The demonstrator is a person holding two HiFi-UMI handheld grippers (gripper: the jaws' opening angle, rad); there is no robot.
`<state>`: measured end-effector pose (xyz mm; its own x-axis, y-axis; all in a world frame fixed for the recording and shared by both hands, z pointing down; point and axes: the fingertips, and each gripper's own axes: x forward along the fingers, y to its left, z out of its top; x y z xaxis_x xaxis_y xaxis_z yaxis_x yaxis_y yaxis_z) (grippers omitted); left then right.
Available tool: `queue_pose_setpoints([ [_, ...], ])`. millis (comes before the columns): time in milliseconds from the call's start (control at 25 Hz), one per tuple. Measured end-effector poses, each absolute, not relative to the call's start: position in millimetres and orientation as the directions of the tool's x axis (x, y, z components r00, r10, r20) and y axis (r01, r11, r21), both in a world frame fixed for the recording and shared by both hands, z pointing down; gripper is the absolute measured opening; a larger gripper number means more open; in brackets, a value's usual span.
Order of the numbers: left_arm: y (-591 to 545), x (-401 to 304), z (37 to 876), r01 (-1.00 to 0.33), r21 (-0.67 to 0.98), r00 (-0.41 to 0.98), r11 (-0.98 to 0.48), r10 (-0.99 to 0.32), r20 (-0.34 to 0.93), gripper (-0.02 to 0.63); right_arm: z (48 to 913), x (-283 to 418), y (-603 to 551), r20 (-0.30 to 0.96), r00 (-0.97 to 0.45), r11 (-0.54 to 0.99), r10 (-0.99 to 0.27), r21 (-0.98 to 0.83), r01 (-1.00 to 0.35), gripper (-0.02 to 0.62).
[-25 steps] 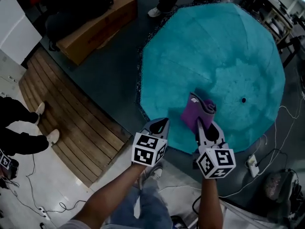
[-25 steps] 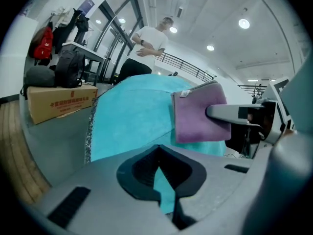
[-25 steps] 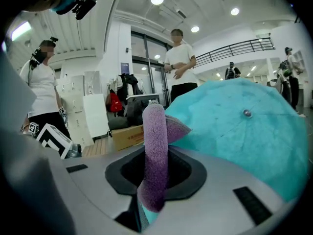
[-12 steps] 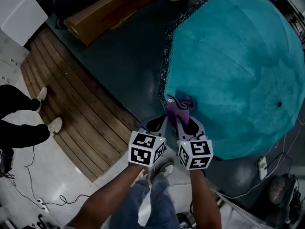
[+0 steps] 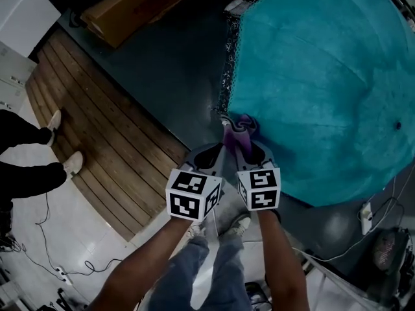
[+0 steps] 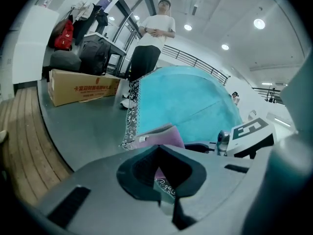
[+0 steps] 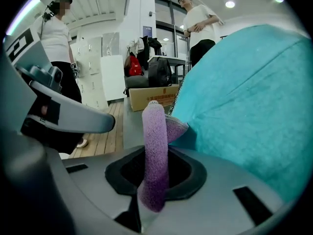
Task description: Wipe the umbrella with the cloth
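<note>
**Wiping stroke reaches the hem**

Since a second ago the right gripper (image 5: 241, 146) has dragged the folded purple fleece cloth (image 5: 237, 128) from well inside the canopy out to the near rim, just beside the left gripper (image 5: 216, 150). We judge this stroke finished, so a fresh one must start further in. The right jaws are clenched on the cloth, whose long axis runs straight ahead from them onto the fabric. The left jaws are closed, seemingly pinching the patterned hem (image 5: 225, 76). The open teal fabric umbrella (image 5: 324, 76) sits dome-up on the dark floor (image 5: 175, 70), its tip (image 5: 397, 126) facing upward.
</note>
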<state>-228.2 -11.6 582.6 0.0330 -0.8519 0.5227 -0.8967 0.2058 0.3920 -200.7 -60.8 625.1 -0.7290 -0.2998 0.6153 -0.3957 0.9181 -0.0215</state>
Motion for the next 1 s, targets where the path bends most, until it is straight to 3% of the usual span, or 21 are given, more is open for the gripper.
queue_pose_setpoints([
  [760,-80,-79,516,-0.905,0.41,0.108,0.115,-0.87,0.482,0.005,492,-34,-145,0.529,-0.74,0.866,-0.416,-0.018,-0.5,0.077],
  [1000,-104,-56,496,-0.909,0.406,0.119,0.091,-0.878,0.464,0.005,457,-9,-173,0.504,-0.747,0.864,-0.434,-0.004,-0.504,0.077],
])
